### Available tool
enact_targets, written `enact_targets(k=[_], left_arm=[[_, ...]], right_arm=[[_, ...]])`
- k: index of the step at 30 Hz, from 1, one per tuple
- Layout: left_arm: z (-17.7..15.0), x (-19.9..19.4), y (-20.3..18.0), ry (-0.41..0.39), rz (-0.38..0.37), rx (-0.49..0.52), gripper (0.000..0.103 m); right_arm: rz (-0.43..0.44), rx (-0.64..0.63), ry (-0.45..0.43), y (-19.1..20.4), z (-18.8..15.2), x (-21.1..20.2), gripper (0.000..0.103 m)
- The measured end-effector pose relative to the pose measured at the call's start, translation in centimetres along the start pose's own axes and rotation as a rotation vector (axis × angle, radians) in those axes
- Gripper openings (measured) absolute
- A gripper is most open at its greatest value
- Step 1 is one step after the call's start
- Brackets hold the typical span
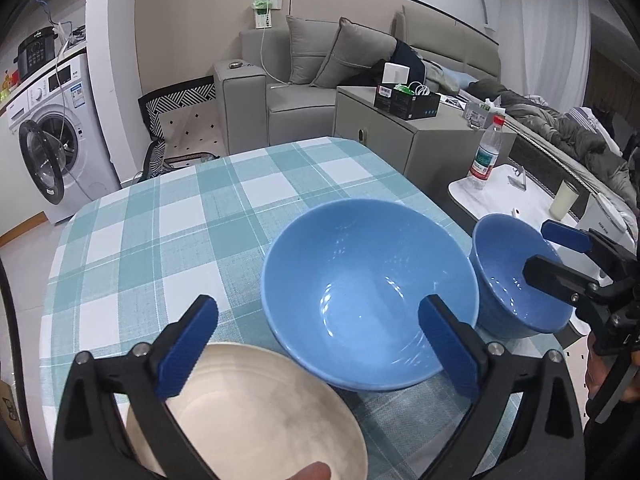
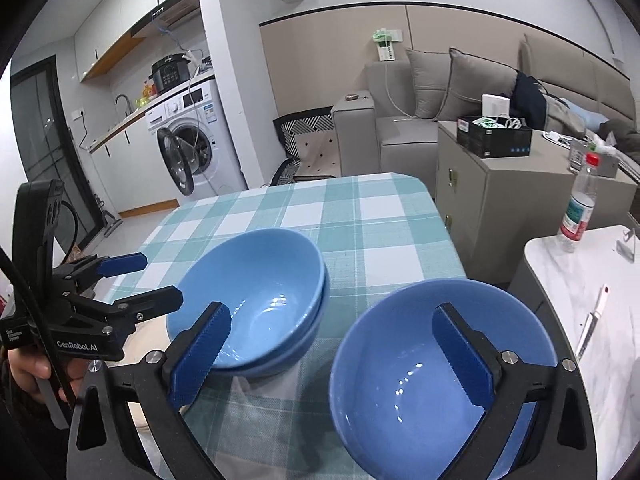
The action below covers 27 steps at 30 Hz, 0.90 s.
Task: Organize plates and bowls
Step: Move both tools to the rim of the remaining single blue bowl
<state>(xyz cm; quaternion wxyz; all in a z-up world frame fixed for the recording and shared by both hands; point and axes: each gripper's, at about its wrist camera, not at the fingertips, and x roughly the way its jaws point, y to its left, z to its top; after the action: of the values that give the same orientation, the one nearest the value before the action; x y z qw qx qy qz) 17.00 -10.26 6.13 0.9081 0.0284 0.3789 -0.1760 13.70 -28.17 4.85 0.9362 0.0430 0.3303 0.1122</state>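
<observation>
On the teal checked tablecloth (image 1: pixel 168 216) stands a large blue bowl (image 1: pixel 368 288), which the right wrist view shows as two nested bowls (image 2: pixel 256 300). A cream plate (image 1: pixel 256 412) lies nearer me, to its left. My left gripper (image 1: pixel 319 304) is open above them, one finger over the plate and the other over the big bowl's near rim, gripping nothing. Another blue bowl (image 1: pixel 516 280) (image 2: pixel 420 368) sits at the table's right edge. My right gripper (image 2: pixel 332 312) (image 1: pixel 540 248) is open, its right finger hanging inside that bowl without pinching it. The left gripper (image 2: pixel 160 278) shows at the left.
A white marble side table (image 2: pixel 592 340) to the right carries a water bottle (image 2: pixel 580 208), a knife (image 2: pixel 592 324) and a cup (image 1: pixel 564 200). A beige cabinet (image 2: pixel 500 200), a grey sofa (image 1: pixel 304 80) and a washing machine (image 1: pixel 52 136) stand beyond the table.
</observation>
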Motion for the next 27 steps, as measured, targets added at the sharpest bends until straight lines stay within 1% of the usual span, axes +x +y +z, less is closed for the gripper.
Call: enact_targets(k=[4, 7, 9, 14, 18, 23, 27], left_arm=[[0.1, -0.4, -0.2, -0.008, 0.008, -0.016, 0.103], [0.2, -0.7, -0.8, -0.013, 0.007, -0.011, 0.103], [0.2, -1.0, -1.2, -0.021, 0.012, -0.008, 0.103], [0.5, -1.3, -2.3, -0.027, -0.007, -0.018, 0.103], [0.5, -1.0, -3.5, -0.018, -0.013, -0.025, 0.103], [0.5, -0.7, -5.6, -0.023, -0.003, 0.003, 0.103], [0.3, -0.4, -7.1, -0.017, -0.003, 0.025, 0.103]], right_arm=[[-0.016, -0.001, -0.016, -0.5, -0.2, -1.5, 0.102], [-0.01, 0.0, -0.045, -0.9, -0.3, -3.1, 0.102], [-0.035, -0.005, -0.051, -1.1, -0.1, -3.9, 0.102], [-0.056, 0.005, -0.074, -2.3, -0.2, -5.8, 0.102], [-0.072, 0.047, -0.086, -4.1, -0.5, -6.8, 0.102], [-0.102, 0.075, -0.093, -6.4, -0.8, -7.7, 0.102], [-0.122, 0.111, -0.079, -8.6, -1.1, -7.7, 0.102]])
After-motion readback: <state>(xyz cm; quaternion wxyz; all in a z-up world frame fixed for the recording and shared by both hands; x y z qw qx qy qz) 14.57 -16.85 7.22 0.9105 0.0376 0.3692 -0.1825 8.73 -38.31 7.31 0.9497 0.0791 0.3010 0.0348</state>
